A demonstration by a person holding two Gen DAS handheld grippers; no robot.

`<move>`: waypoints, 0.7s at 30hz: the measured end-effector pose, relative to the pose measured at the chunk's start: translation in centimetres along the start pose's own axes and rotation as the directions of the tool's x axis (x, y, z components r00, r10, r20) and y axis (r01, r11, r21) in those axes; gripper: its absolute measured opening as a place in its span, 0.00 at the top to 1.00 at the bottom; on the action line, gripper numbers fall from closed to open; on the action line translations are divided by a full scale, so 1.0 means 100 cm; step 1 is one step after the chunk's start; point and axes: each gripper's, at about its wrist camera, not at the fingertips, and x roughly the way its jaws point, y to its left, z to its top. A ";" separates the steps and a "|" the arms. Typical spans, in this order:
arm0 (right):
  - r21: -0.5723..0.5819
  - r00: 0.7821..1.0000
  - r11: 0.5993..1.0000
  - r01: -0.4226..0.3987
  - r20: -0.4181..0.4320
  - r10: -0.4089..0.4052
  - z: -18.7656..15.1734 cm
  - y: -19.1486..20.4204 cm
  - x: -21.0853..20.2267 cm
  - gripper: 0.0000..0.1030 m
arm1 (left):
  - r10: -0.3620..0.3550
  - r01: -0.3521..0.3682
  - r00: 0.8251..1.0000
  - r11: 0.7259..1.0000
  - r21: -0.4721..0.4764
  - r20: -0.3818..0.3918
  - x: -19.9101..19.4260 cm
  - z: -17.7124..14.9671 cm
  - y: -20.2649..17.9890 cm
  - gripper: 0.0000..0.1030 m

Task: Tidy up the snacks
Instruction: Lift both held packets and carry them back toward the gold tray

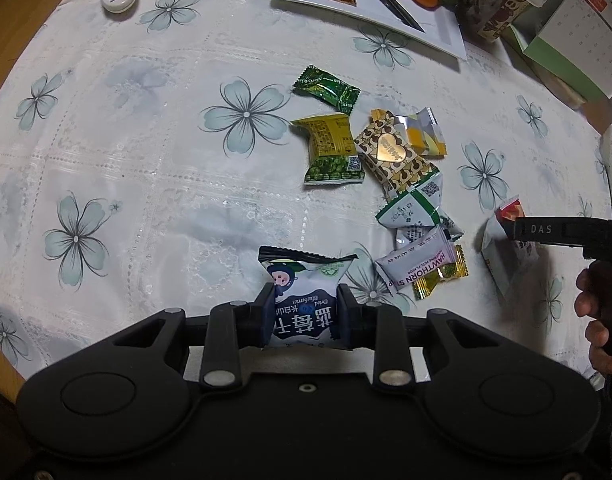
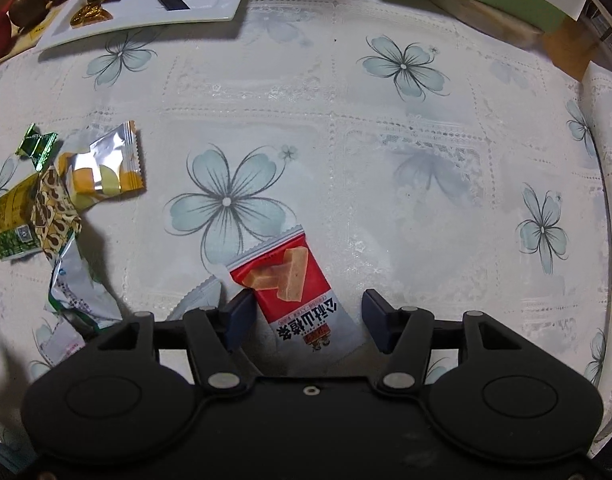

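Left gripper: clenched on the blueberry packet. Both pads are pressed on its lower half, and the packet's top stands forward of the fingertips, apparently lifted off the tablecloth.

Right gripper: jaws spread around the red-and-white packet. The left pad is touching or just beside the packet's edge; a clear gap is seen at the right pad. No grip yet, so it is read as released. The packet lies tilted between the fingers, red end forward. In the left wrist view one finger is laid across this same packet.

The remaining snacks are bunched to the left of the right fingers: the silver-and-orange packet, the brown patterned packet, the yellow-green packet and the green candy. From the left gripper the same pile is ahead and to the right, together with a hawthorn packet.

Step in hand, judged: the red-and-white packet is to be gripped by the right gripper while the blueberry packet is held by the left.

To be done well:
- The fingers should be centred so both pads meet the packet together; otherwise it gets pushed sideways.
- The jaws should be squared to the packet's long edges before closing, given its tilt.
- A white wrapper corner is seen just outside the left finger; it should be kept out of the pinch.
- Closing should be gentle: air-filled packets buckle and slip.
- The left grip should be left unchanged until a drop spot is chosen.
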 end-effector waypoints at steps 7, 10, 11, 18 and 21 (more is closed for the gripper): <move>0.062 0.997 0.996 -0.063 -0.047 0.066 0.009 -0.010 0.001 0.65 | 0.006 -0.006 1.000 1.000 0.018 -0.005 0.002 -0.001 -0.003 0.62; 0.075 0.998 0.996 -0.053 -0.040 0.056 0.010 -0.012 -0.003 0.65 | 0.013 -0.013 1.000 1.000 0.014 -0.001 0.002 -0.001 -0.002 0.62; 0.086 0.998 0.995 -0.055 -0.033 0.058 0.010 -0.014 -0.006 0.65 | 0.015 -0.015 1.000 1.000 0.012 0.000 0.001 -0.001 -0.001 0.62; 0.155 0.993 0.981 -0.115 0.040 0.111 0.003 -0.025 -0.047 0.65 | 0.037 -0.038 0.999 0.999 0.027 0.035 -0.007 -0.005 -0.003 0.62; 0.170 0.983 0.970 -0.172 0.092 0.158 -0.012 -0.029 -0.074 0.65 | 0.058 -0.061 0.996 0.997 0.040 0.069 -0.016 -0.011 -0.005 0.62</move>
